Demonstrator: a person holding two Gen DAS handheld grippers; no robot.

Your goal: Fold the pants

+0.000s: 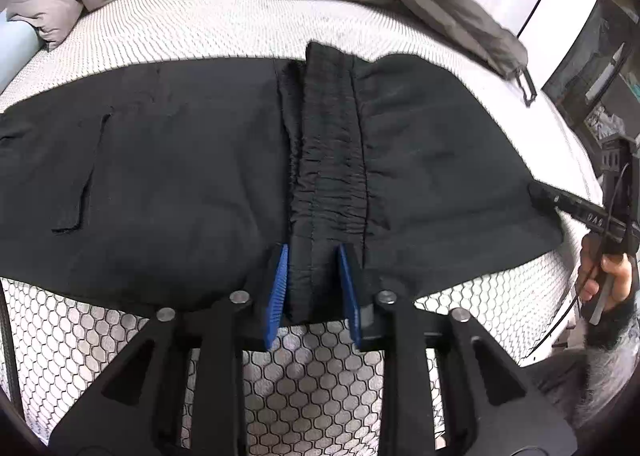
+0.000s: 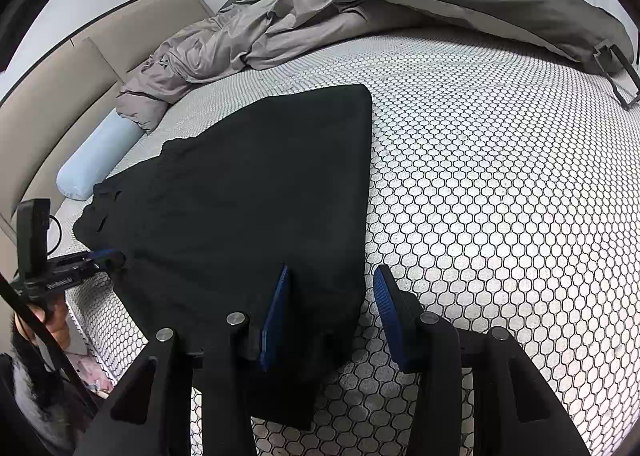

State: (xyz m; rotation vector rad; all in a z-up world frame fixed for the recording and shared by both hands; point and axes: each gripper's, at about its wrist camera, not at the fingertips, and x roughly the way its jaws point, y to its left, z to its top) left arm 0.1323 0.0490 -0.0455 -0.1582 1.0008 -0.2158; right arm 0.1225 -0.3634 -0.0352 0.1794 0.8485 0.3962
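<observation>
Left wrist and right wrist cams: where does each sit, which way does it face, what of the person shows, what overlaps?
Left wrist: on the left gripper, facing down over the waistband of the pants; right gripper and hand at right.
Right wrist: on the right gripper, facing down over the pants' corner; left gripper and hand at left.
Shared: pants, mattress, grey bedding.

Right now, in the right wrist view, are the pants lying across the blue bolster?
No. The black pants lie flat on the honeycomb mattress, and the blue bolster sits apart by the headboard with mattress showing between them.
</observation>
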